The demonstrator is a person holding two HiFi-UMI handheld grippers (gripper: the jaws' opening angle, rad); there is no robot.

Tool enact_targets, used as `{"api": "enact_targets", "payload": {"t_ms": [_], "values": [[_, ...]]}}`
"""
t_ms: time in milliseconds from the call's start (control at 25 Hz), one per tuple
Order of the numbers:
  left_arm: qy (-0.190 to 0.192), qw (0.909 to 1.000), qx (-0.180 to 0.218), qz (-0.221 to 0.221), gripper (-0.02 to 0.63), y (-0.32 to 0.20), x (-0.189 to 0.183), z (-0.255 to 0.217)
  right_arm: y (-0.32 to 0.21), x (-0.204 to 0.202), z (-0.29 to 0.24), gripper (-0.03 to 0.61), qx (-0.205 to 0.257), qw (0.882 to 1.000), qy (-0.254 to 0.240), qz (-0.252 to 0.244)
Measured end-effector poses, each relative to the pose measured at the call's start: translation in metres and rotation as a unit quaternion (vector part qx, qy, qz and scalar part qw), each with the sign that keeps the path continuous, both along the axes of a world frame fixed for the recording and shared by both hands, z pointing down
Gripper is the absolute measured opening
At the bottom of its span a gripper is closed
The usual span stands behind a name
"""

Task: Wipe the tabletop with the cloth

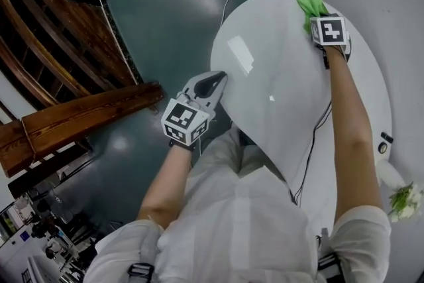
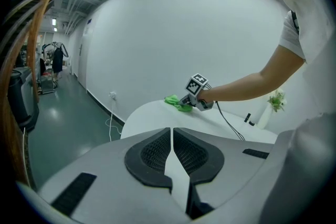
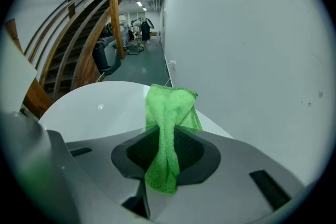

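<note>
I hold 2 claws: right claw (image 3: 167, 139) pinches cloth (image 3: 171, 105) at table (image 1: 278, 83) far edge; left claw (image 2: 171, 141) pressed together, empty. Most wiping left, I judge.

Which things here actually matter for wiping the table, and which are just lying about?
For the job: green cloth, pinched in the right claw; white tabletop.
Just lying about: flower vase and small black object near the table's edge; wooden staircase beyond; left claw, shut and empty.
</note>
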State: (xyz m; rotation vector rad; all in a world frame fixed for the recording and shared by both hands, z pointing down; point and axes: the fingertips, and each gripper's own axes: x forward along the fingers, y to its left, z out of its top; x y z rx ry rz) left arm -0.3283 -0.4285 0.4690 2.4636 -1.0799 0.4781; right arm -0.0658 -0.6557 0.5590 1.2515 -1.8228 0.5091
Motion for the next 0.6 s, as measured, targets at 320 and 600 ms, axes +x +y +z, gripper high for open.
{"api": "enact_targets", "payload": {"t_ms": [320,600], "values": [[-0.001,0.9998,-0.006,-0.019,0.028,-0.002,-0.022,0.008,0.016,-0.123,0.006,0.074,0.004,0.994,-0.034,-0.100],[0.004,0.9997,-0.001,-0.024,0.028,0.007,-0.037,0.003,0.097,-0.235,0.001,0.074,0.030,0.964,-0.004,-0.263]]}}
